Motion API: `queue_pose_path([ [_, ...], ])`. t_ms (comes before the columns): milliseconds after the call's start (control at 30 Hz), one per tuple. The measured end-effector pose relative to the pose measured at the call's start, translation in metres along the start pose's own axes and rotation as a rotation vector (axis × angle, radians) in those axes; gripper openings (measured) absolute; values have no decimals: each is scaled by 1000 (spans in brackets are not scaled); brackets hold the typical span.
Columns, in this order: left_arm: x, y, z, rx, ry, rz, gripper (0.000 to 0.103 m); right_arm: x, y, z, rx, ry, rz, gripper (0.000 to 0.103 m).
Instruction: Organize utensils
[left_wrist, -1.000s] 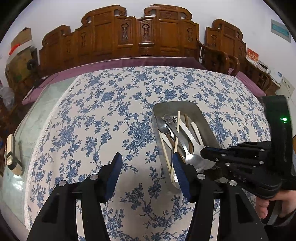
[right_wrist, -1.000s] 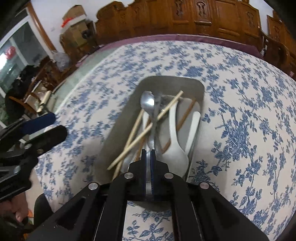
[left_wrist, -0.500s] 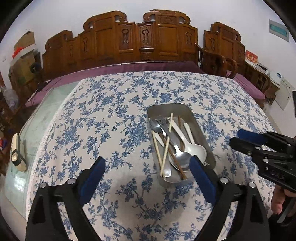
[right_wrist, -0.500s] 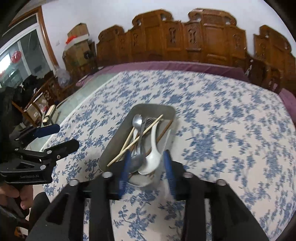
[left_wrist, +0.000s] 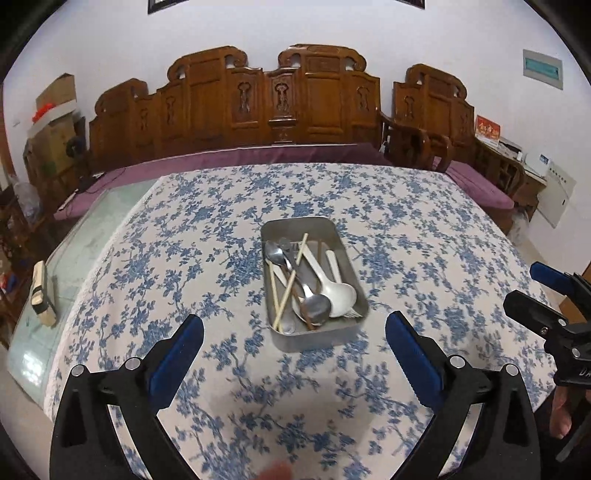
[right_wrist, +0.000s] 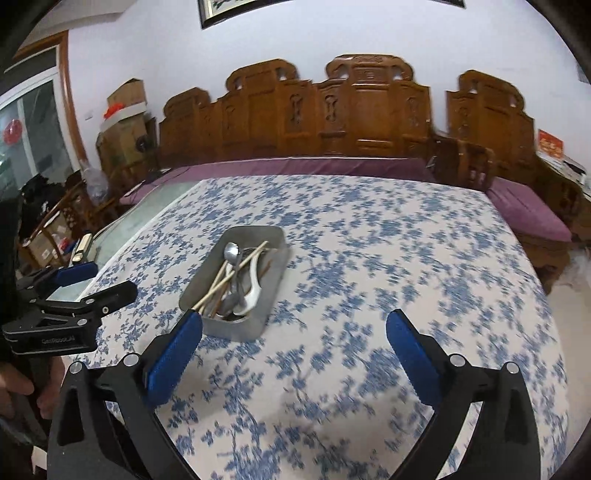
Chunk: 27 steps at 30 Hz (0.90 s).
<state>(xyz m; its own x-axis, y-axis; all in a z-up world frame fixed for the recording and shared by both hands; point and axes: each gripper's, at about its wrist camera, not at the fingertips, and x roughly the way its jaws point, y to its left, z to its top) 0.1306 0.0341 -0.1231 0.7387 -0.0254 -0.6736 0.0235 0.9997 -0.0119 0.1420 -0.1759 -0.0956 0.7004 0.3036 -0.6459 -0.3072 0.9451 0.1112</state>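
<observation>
A metal tray (left_wrist: 351, 266) sits mid-table on the blue-flowered cloth; it also shows in the right wrist view (right_wrist: 275, 284). In it lie metal spoons (left_wrist: 314, 304), a white spoon (left_wrist: 338, 290), a fork and light and dark chopsticks (left_wrist: 286, 291). My left gripper (left_wrist: 294, 338) is open and empty, held back from the tray's near end. My right gripper (right_wrist: 294, 338) is open and empty, near the tray's near right corner. Each gripper shows at the edge of the other's view: the right one (left_wrist: 535, 291), the left one (right_wrist: 103, 282).
The flowered cloth (left_wrist: 406, 229) covers most of the table. A bare glass strip (left_wrist: 74, 251) runs along the left edge, with a small block (left_wrist: 42, 293) on it. Carved wooden benches (left_wrist: 273, 110) with purple cushions stand behind the table.
The right gripper, shut over the tray's utensils a second ago, has opened wide and drawn back empty. The left gripper has opened wider and also pulled back and up from the tray.
</observation>
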Motion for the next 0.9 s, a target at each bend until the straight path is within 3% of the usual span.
queue_pose_path([
  [367, -55, -30, -11, 27, -82, -33, 95, -48, -6, -21, 19, -50, -47, 100],
  [533, -81, -34, -2, 20, -119, -20, 95, -73, -2, -12, 17, -95, -43, 100],
  [900, -143, -34, 25, 7, -240, -20, 95, -150, 15, 22, -12, -284, -49, 100],
])
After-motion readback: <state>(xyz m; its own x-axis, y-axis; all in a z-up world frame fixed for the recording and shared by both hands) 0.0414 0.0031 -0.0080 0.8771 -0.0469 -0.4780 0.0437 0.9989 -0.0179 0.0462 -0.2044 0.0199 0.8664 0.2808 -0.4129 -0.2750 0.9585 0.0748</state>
